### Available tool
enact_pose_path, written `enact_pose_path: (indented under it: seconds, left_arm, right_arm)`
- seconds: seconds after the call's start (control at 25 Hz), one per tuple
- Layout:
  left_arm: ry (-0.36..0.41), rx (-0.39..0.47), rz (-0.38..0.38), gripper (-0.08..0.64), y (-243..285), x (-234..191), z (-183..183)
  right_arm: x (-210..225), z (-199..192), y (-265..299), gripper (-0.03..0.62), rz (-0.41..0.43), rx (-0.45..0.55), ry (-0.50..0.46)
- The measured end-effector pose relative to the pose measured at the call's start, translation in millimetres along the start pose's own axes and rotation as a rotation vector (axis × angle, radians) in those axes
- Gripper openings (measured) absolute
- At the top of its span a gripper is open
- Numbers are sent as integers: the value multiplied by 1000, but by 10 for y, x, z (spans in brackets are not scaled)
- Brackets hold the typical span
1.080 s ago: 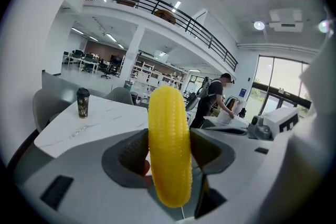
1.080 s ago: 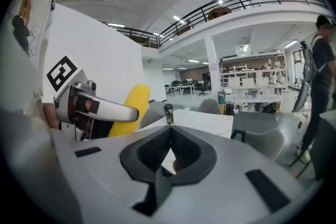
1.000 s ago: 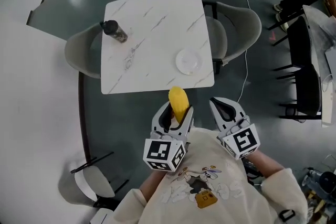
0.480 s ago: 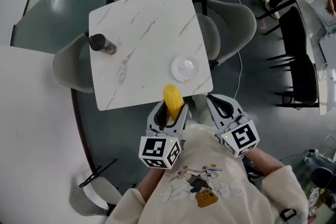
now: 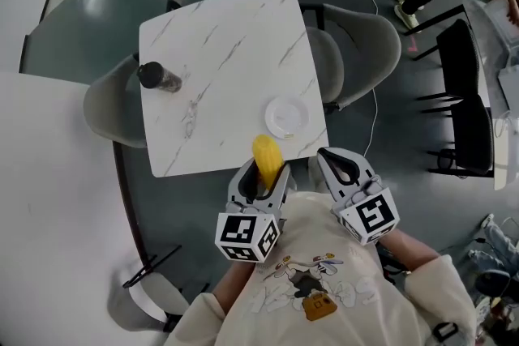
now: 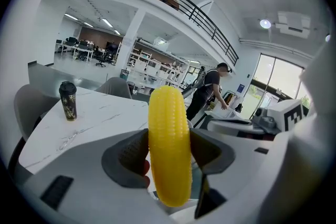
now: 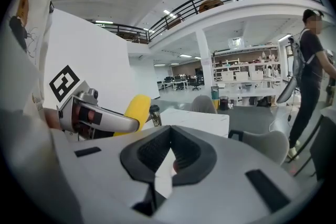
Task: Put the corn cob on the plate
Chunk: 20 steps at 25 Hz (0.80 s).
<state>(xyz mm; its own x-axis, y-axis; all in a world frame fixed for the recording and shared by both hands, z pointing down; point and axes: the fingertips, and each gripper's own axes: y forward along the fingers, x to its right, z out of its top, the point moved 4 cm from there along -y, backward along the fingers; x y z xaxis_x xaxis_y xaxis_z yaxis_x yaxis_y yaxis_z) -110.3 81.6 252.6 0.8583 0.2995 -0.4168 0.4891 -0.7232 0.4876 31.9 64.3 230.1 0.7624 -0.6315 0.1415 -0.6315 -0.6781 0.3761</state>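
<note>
My left gripper point(image 5: 261, 176) has brought the corn cob point(image 5: 268, 155) forward over the table's point(image 5: 219, 44) near edge. Its jaws are clamped on the cob, close to the plate point(image 5: 286, 117) at the near right corner. My right gripper point(image 5: 344, 166) has its jaws pressed together on nothing.

Dark tumbler point(image 5: 154, 77), perhaps, on marble table point(image 5: 231, 53).

Marble table point(image 5: 219, 53), grey chairs point(image 5: 366, 44), grey floor point(image 5: 405, 198)

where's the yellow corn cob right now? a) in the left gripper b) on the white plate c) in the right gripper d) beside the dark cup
a: the yellow ribbed corn cob is clamped between the fingers of the left gripper, not yet at the small round white plate.
</note>
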Motion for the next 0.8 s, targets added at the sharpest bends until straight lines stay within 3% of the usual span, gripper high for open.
enact_pose_path:
  seconds: [0.16, 0.4, 0.8]
  left_arm:
    - [-7, -18, 4, 250, 176, -24, 3]
    - [-6, -87, 25, 250, 390, -92, -119]
    - [8, -129, 48, 250, 881, -206, -323]
  right_arm:
    - [157, -18, 91, 3, -2, -2, -1]
    - [156, -117, 251, 3, 80, -28, -5]
    - [457, -420, 589, 3, 53, -39, -8]
